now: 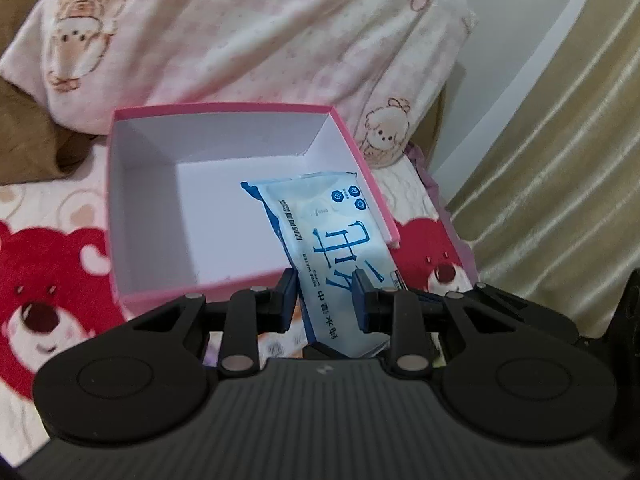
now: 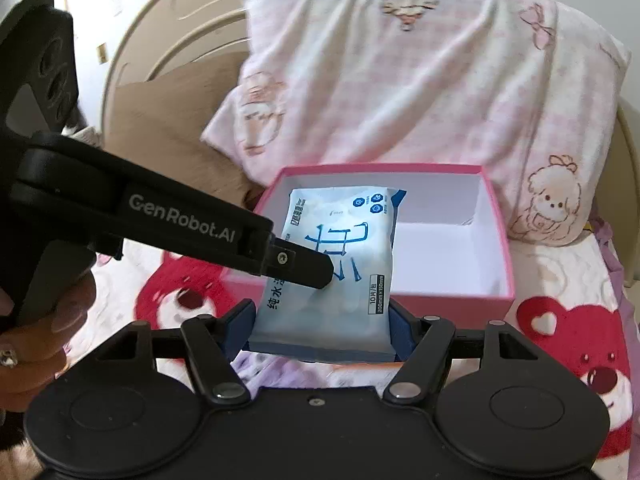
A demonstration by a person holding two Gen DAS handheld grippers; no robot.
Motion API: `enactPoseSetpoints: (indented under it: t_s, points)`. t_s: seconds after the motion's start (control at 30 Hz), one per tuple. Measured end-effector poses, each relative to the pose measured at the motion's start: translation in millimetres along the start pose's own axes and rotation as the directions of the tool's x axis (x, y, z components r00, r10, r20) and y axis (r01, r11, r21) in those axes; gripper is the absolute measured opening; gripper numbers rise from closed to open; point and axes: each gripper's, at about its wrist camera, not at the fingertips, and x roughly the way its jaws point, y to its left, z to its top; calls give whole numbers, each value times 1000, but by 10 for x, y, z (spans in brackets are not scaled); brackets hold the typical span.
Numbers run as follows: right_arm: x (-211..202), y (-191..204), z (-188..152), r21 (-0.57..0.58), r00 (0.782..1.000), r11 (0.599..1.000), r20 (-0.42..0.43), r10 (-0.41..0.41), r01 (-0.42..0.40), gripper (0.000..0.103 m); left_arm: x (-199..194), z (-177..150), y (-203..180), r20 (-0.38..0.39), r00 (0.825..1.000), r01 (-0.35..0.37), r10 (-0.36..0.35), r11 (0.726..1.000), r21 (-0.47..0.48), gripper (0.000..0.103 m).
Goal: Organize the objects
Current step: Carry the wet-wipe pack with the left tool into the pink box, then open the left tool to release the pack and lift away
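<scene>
A pale blue pack of wet wipes (image 1: pixel 320 216) (image 2: pixel 340 240) hangs tilted over the near side of an open pink box (image 1: pixel 224 109) (image 2: pixel 440 300) with a white, bare inside. My left gripper (image 1: pixel 324 280) is shut on the pack, pinching it through its thin side. In the right wrist view it reaches in from the left, one of its fingertips (image 2: pixel 316 272) lying on the pack's printed face. My right gripper (image 2: pixel 324 312) is shut across the pack's width at its near end, one finger on each side edge.
The box sits on a blanket with red bears (image 1: pixel 36 280) (image 2: pixel 580 332). A pink-and-white cartoon pillow (image 1: pixel 248 28) (image 2: pixel 400 80) lies right behind it, a brown cushion (image 1: pixel 28 132) to the left, a beige headboard (image 1: pixel 560 160) beyond. A hand (image 2: pixel 40 344) holds the left gripper.
</scene>
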Motion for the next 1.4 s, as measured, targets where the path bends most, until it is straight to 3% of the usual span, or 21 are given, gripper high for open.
enactPoseSetpoints:
  t_s: [0.27, 0.43, 0.53, 0.77, 0.87, 1.17, 1.3, 1.4]
  points:
    - [516, -513, 397, 58, 999, 998, -10, -35, 36, 70, 740, 558, 110, 1, 1000, -1, 1, 1000, -31, 26]
    - [939, -782, 563, 82, 995, 994, -69, -73, 79, 69, 1232, 832, 285, -45, 999, 0, -4, 997, -79, 26]
    - [1205, -863, 632, 74, 986, 991, -139, -97, 108, 69, 1464, 904, 413, -94, 996, -2, -8, 994, -112, 26]
    - [1614, -913, 718, -8, 960, 986, -228, -163, 165, 69, 1844, 972, 760, -148, 984, 66, -101, 972, -228, 26]
    - [1736, -880, 724, -66, 944, 976, -247, -218, 208, 69, 1946, 927, 850, -134, 982, 88, -131, 953, -290, 26]
    - [1976, -929, 725, -198, 909, 939, -258, -328, 282, 69, 2179, 945, 845, -186, 970, 93, -155, 948, -304, 24]
    - [1864, -959, 686, -231, 915, 926, -205, -347, 299, 71, 2284, 918, 808, -227, 965, 58, -129, 954, -295, 23]
    - [1704, -1009, 640, -188, 936, 947, -192, -294, 259, 69, 2260, 886, 796, -224, 968, 47, -116, 956, -290, 23]
